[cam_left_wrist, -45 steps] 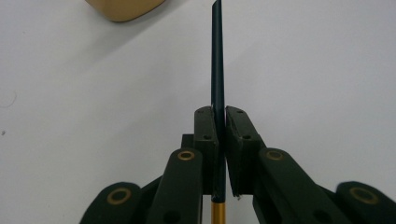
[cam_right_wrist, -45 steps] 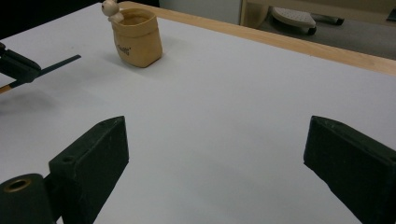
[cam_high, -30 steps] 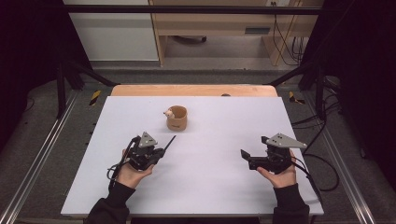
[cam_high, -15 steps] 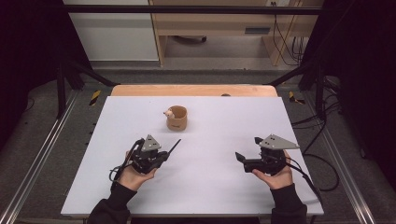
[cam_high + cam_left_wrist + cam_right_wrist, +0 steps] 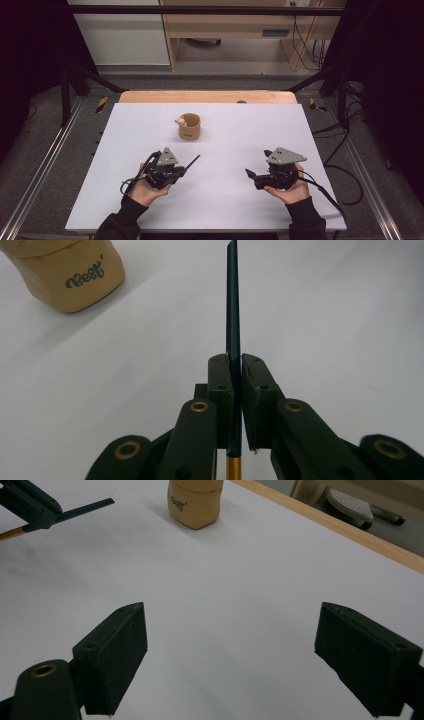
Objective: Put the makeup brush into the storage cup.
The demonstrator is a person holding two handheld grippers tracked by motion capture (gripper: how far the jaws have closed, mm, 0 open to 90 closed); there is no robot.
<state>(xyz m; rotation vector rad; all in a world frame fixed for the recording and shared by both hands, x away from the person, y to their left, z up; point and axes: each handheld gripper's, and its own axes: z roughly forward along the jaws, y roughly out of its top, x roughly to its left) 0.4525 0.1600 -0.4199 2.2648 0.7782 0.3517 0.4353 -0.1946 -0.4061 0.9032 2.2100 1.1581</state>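
While the left gripper [image 5: 176,170] sits low over the white table [image 5: 230,210], its two black jaws are clenched on a thin dark stick [image 5: 233,315], a flat, blade-like strip with a gold-coloured band at its near end. In the left gripper view the stick runs straight out ahead of the pads, pinched between them, its slanted tip well beyond the jaw ends. From above, the same stick pokes out past the gripper, up and to the right, its tip clear of everything else.

A tan cup [image 5: 189,127] stands ahead of that gripper, beyond the stick's tip and apart from it; in the left gripper view it shows at the upper left, with dark lettering on its side. Something small and pale rests at its rim, too small to make out.

The right gripper [image 5: 251,174] is held off to the side of the left one, well apart, resting in the person's hand with its grey three-cornered plate on top. Its jaws stand wide and have just been closing a little, with nothing between them but bare table. In the right gripper view the cup stands far ahead of the jaws, and the left gripper with its stick shows at the upper left.
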